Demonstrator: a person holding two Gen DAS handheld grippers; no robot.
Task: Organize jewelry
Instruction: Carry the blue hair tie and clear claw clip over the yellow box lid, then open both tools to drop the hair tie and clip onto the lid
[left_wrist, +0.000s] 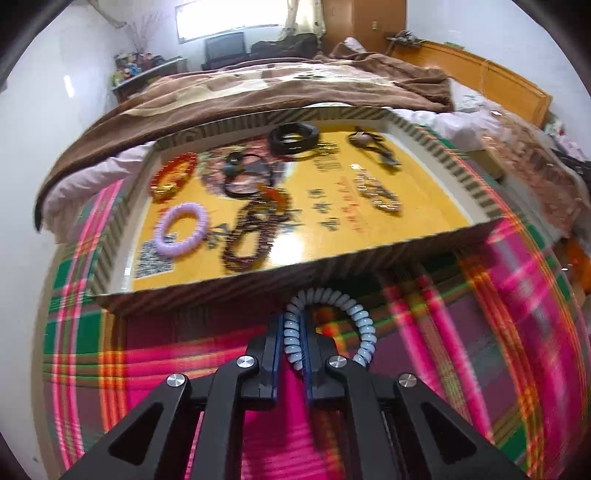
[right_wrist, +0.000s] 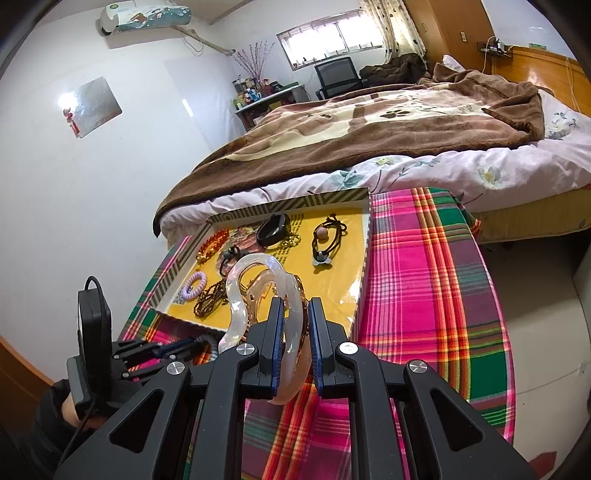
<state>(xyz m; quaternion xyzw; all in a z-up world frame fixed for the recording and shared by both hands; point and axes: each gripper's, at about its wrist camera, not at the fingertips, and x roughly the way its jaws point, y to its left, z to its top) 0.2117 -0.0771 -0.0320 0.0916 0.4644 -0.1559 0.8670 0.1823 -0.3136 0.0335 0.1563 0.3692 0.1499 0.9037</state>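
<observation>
My left gripper is shut on a pale blue spiral coil bracelet, which loops out to the right over the plaid cloth, just in front of the tray's near wall. The yellow-floored tray holds a lilac coil, an amber bead bracelet, a dark bead strand, a black bangle and a metal chain. My right gripper is shut on clear glassy bangles, held above the tray's near right corner. In the right wrist view the left gripper sits low at the left.
The tray rests on a small table covered with a pink and green plaid cloth. A bed with a brown blanket stands directly behind it. Black hair ties with a bead lie at the tray's far right.
</observation>
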